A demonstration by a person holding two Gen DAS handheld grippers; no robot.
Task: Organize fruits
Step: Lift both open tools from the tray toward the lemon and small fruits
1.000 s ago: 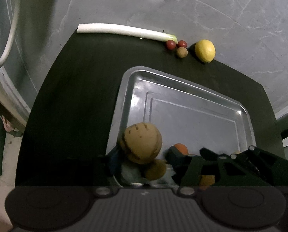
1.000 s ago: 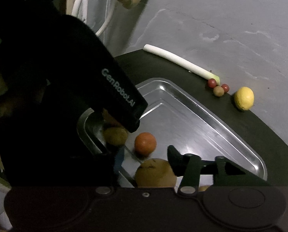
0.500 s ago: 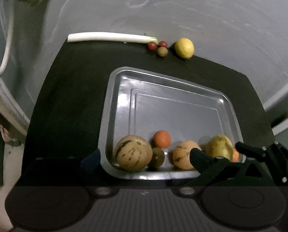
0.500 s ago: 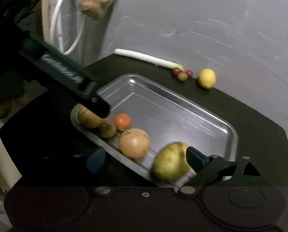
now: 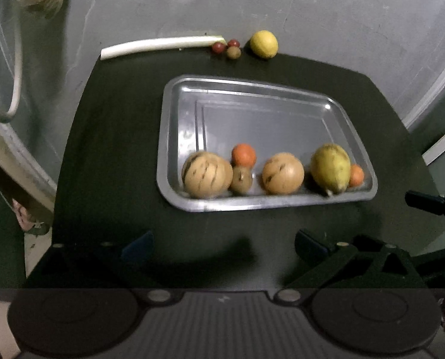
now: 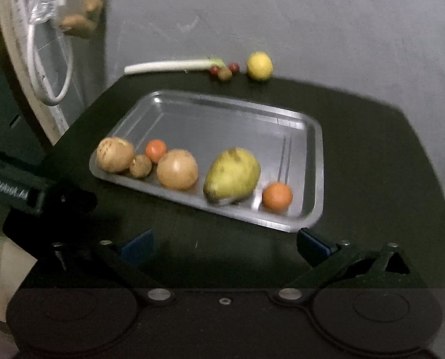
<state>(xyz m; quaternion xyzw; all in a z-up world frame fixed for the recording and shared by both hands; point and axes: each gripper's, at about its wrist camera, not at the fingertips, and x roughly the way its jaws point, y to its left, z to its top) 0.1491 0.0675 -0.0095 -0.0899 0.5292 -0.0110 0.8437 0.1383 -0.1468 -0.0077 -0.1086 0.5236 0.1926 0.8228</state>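
Dark tabletop against grey wall. Steel tray centred; six fruits rowed along its 6 o'clock rim. Lemon, leek lodged at 12 o'clock. Left gripper and right gripper held apart, empty. Risk judged: round fruits rolled if tray is nudged.

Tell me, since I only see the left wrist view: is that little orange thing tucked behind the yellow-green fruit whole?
Observer: Yes. The right wrist view shows the small orange fruit round and whole, in a corner of the steel tray, beside the yellow-green fruit.
Operator: Is the other gripper holding anything?
Observer: No. The right gripper is open, with nothing between its fingers.
Operator: And the one I look through?
Observer: The right view shows the left gripper from outside: a black body with white lettering, left of the tray.
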